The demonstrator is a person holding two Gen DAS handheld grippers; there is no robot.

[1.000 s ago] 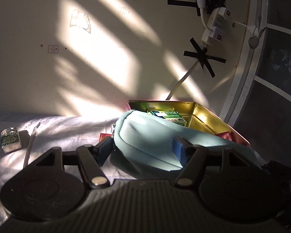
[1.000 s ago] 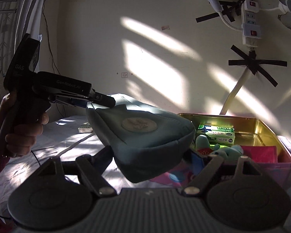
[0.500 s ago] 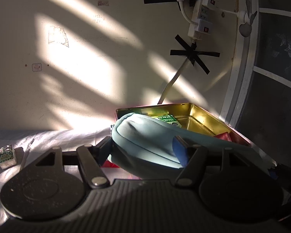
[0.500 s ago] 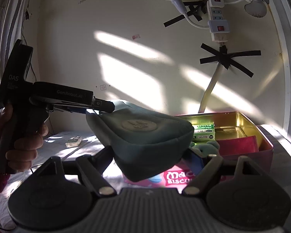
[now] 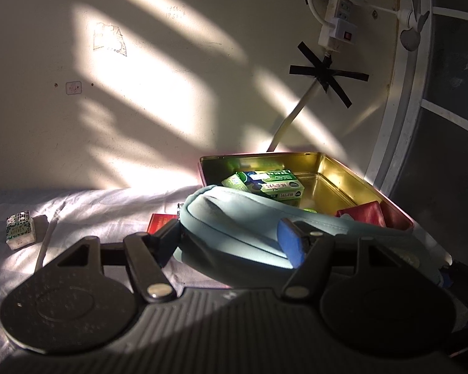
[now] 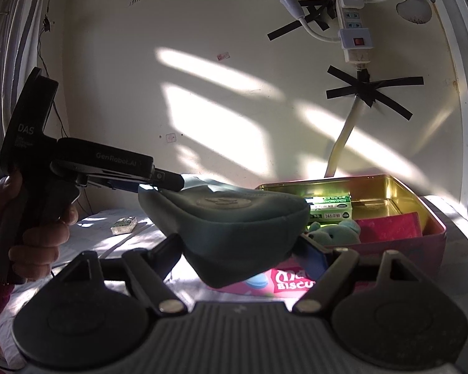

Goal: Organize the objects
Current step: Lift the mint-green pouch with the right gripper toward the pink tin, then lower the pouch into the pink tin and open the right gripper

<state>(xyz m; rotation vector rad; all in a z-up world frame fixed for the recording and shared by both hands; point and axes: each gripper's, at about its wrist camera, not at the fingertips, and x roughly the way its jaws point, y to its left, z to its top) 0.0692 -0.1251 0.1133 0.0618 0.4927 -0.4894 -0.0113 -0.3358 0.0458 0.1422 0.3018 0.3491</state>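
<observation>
A pale teal zip pouch (image 5: 234,227) hangs in the air, held at both ends. My left gripper (image 5: 231,237) is shut on one end; it shows from the side in the right wrist view (image 6: 168,184). My right gripper (image 6: 243,246) is shut on the other end of the pouch (image 6: 234,221). Behind it stands an open gold-lined biscuit tin (image 5: 343,168) (image 6: 396,187) holding green boxes (image 5: 271,184), a red wallet (image 6: 390,227) and a teal plush bear (image 6: 333,233).
A small green-patterned box (image 5: 19,229) and a white cable (image 5: 45,240) lie on the white sheet at the left. A red item (image 5: 160,221) lies beside the tin. A power strip (image 6: 354,28) is taped on the wall. A window frame (image 5: 399,109) runs at the right.
Both grippers have carried the pouch closer to the tin and a little lower; the tin's contents now show more fully. The grips have not changed.
</observation>
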